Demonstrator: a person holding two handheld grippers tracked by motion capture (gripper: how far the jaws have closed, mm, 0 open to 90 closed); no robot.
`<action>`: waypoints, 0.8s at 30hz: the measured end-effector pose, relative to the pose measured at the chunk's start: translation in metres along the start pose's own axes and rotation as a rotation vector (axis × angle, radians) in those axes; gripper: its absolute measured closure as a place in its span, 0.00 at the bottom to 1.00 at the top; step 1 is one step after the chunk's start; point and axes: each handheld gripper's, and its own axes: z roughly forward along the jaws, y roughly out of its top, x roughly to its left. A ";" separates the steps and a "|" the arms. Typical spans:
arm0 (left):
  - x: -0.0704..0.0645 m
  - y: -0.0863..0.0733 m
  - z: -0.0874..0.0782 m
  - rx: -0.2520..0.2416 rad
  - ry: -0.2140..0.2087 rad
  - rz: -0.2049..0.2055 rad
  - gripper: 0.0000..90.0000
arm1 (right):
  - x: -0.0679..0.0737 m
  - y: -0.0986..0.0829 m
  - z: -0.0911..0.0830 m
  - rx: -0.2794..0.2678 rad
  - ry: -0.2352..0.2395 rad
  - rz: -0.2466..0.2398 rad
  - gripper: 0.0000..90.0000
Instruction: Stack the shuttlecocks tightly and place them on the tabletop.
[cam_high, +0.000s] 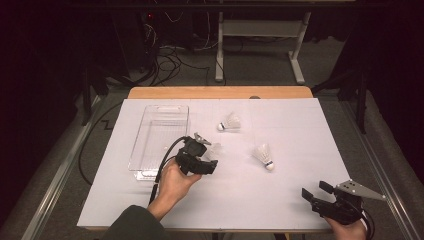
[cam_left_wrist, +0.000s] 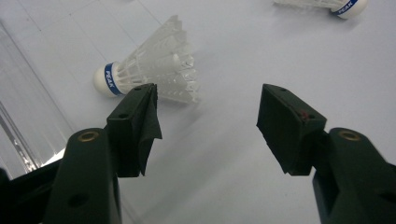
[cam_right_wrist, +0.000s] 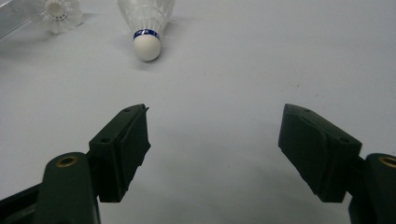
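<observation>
- My left claw (cam_left_wrist: 208, 116) is spread wide, holding nothing, just short of a white shuttlecock (cam_left_wrist: 154, 72) lying on its side on the bench (cam_high: 280, 200), near the clear bin (cam_high: 160, 137).
- My right claw (cam_right_wrist: 212, 149) gapes wide and empty, well apart from that shuttlecock.

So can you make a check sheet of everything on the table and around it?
Surface: white sheet over a wooden table.
Job's things: three white shuttlecocks lying down; near one just ahead of the left hand-held gripper, middle one, far one. Clear bin, looks empty.
Clutter: nothing seen.
Grippers: left open, holding nothing; right hand-held gripper open, at the near right corner.
Cables: black cable trails from the left one.
Surroundings: dark room, floor wires, white table legs.
</observation>
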 end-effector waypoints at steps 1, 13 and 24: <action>0.001 0.001 0.001 0.004 0.001 -0.001 0.43 | 0.000 0.000 0.000 0.000 0.000 0.001 0.28; 0.004 0.012 0.007 0.003 0.005 -0.012 0.43 | 0.000 0.000 0.000 0.002 0.002 0.000 0.28; 0.009 0.017 0.015 0.011 0.017 -0.021 0.43 | 0.000 0.000 0.001 0.004 0.006 -0.001 0.28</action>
